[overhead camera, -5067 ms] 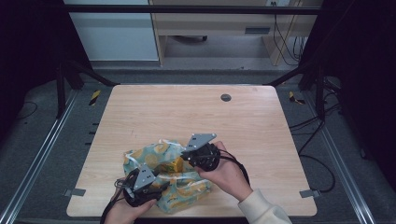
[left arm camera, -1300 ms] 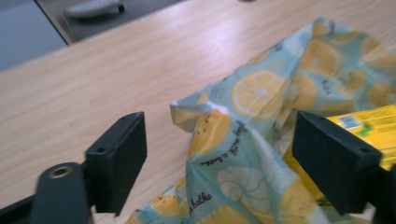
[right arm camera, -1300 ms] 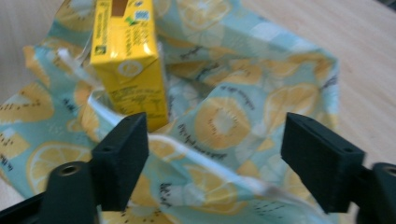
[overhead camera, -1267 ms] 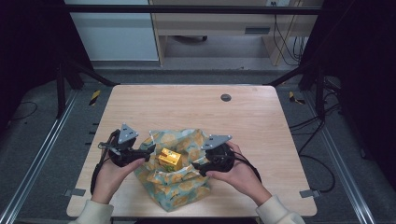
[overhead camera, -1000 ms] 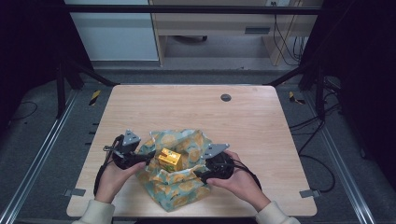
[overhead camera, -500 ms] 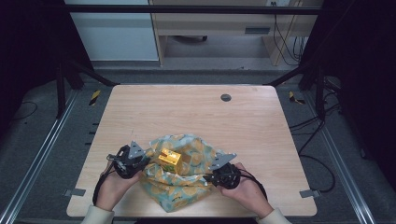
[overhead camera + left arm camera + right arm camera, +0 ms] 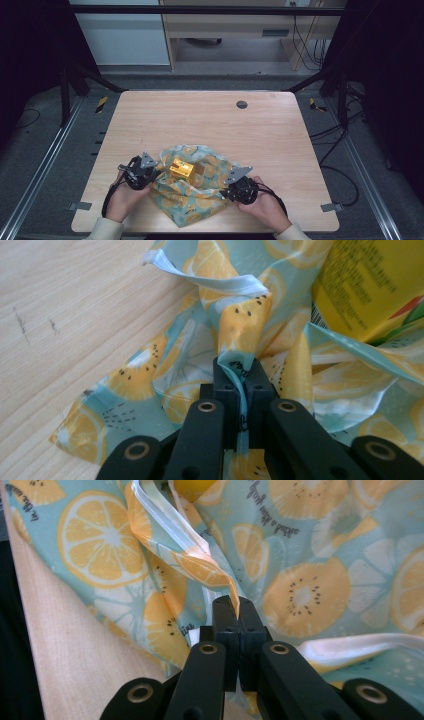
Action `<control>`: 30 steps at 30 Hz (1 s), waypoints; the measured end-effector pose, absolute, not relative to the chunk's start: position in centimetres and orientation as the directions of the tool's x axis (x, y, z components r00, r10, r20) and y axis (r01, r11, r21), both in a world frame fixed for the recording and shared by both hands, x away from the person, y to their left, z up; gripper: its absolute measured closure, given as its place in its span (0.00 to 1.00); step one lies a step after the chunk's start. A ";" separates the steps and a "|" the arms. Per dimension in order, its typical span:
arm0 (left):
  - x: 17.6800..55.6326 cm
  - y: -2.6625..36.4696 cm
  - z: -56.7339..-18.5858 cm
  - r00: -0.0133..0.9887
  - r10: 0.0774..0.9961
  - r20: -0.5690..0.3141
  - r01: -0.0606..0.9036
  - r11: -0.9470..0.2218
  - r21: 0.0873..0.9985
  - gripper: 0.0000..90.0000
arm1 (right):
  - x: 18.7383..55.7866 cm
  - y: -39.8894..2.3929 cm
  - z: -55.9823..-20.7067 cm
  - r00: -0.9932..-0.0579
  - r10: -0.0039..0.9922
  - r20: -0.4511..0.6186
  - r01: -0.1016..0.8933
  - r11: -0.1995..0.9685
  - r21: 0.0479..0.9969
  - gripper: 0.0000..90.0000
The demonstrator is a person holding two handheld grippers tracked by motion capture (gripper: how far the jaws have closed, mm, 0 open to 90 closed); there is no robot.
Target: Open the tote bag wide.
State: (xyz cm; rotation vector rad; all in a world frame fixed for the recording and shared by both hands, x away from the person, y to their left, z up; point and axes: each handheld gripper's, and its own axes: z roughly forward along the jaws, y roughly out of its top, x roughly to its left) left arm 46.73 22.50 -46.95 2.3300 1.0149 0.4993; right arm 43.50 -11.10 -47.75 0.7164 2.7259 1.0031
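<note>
A lemon-print cloth (image 7: 197,192) lies bunched on the near half of the wooden table (image 7: 210,120), with a yellow box (image 7: 181,170) sitting in its middle. The left gripper (image 7: 150,176) is at the cloth's left edge, its jaws just closed and pinching a fold of the fabric. The right gripper (image 7: 226,192) is at the right edge, jaws clamped tight on another fold of the same cloth.

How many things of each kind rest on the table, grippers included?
Fruit-print cloth: 1
Yellow box: 1
Grippers: 2, the left gripper and the right gripper, each shut on the cloth
Total: 4
</note>
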 end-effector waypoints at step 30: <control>45.8 23.1 -47.7 0.638 0.756 0.146 0.583 -0.598 0.549 0.99 | 42.9 -10.2 -48.3 -0.891 0.453 0.031 0.374 0.693 0.617 1.00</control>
